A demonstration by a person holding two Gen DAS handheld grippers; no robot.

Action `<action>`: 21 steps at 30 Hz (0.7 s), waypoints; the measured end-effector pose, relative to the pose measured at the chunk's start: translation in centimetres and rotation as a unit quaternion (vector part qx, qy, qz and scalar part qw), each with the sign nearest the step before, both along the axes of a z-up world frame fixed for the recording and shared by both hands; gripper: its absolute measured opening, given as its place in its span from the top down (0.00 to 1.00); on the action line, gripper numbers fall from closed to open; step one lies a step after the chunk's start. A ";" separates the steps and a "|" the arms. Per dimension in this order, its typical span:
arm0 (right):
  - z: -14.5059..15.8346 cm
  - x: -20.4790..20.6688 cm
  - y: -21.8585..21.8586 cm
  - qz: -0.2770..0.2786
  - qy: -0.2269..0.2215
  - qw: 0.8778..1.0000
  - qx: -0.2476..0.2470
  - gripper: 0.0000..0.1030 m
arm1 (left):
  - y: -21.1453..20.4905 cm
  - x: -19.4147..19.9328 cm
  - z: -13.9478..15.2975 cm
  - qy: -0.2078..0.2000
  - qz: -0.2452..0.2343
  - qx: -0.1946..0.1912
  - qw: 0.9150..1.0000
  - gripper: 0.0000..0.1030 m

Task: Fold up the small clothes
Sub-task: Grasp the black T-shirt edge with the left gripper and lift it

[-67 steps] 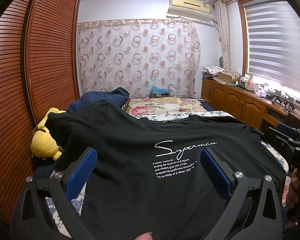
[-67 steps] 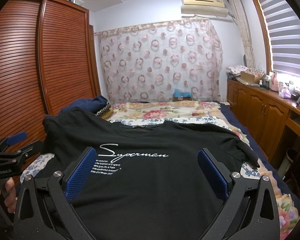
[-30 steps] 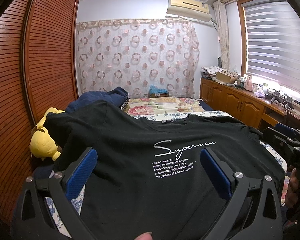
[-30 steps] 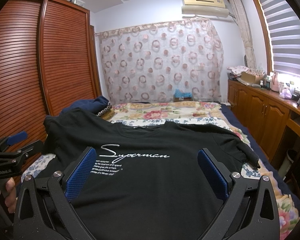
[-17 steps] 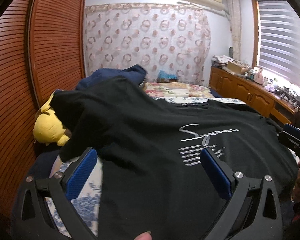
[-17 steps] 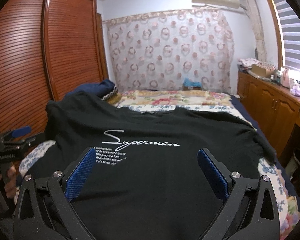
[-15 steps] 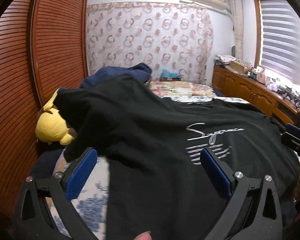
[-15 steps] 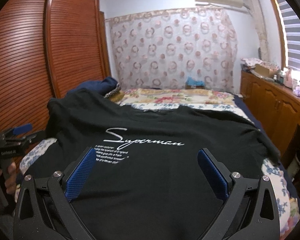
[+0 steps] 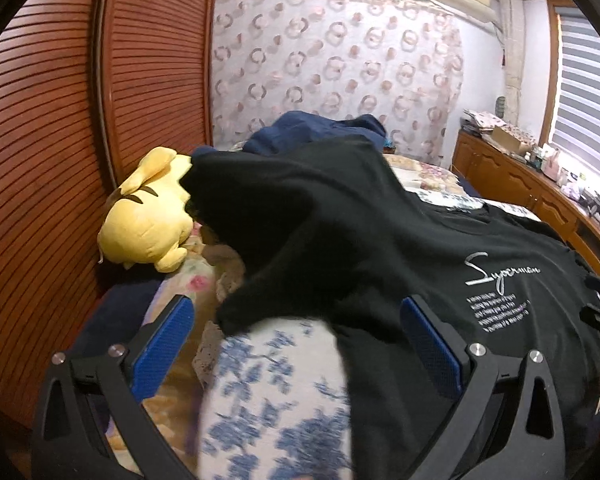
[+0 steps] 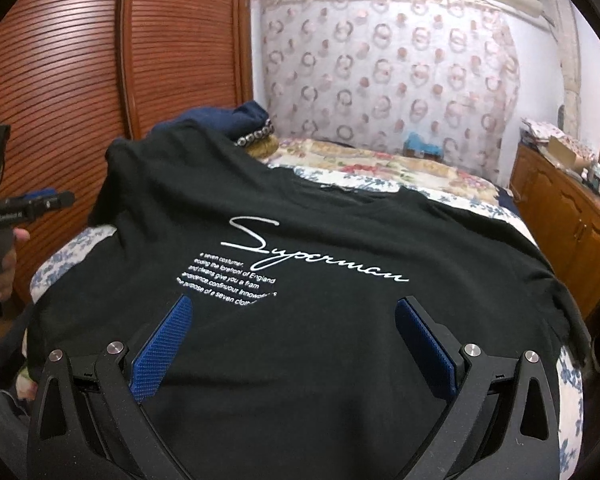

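1. Where the floral bedspread (image 10: 66, 256) covers the bed, lies spread flat, front up: black T-shirt (image 10: 340, 288) with white "Superman" script and small lines of print below it; collar toward the far end, hem toward the near edge
2. Rises at the far left into a dark hump, one sleeve (image 9: 260, 200) draped over what lies beneath and touching a yellow plush toy (image 9: 148, 216)
3. Shows past that hump, farther back: a navy garment (image 9: 312, 132)
4. Hovers over the near left corner, fingers spread wide and grasping nothing: left gripper (image 9: 300, 344), with bare blue-flowered bedspread (image 9: 276, 392) and the shirt's edge between its blue pads (image 9: 162, 344)
5. Hovers over the near middle of the shirt, likewise released and empty: right gripper (image 10: 296, 340), blue pads (image 10: 160, 344) just above the black cloth
6. Stands along the left: a louvred wooden wardrobe (image 9: 60, 140)
7. Hangs at the far wall: a ring-patterned curtain (image 10: 380, 72); along the right, a wooden cabinet (image 10: 572, 216)
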State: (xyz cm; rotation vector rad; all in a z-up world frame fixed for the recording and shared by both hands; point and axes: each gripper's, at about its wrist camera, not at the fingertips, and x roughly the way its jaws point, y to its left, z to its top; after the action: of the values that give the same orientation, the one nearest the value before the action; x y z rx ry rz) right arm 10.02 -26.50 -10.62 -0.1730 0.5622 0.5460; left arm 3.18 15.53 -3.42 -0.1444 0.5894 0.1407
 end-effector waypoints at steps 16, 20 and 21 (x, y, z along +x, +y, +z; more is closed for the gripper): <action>-2.1 1.5 0.1 0.010 0.038 0.999 -0.003 0.00 | 2.3 5.6 -3.9 0.113 -0.048 0.014 0.992 0.47; -2.1 1.5 0.0 0.010 0.039 0.999 0.000 0.00 | 2.3 6.2 -4.2 0.127 -0.063 0.040 0.989 0.57; -2.1 1.5 0.0 0.010 0.039 0.999 -0.001 0.00 | 2.3 6.3 -4.3 0.129 -0.064 0.048 0.988 0.64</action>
State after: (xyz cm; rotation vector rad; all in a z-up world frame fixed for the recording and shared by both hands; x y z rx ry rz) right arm 11.56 -26.46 -12.73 -0.1594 0.6365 0.5744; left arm 9.45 17.79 -7.68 0.0057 0.8457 0.0637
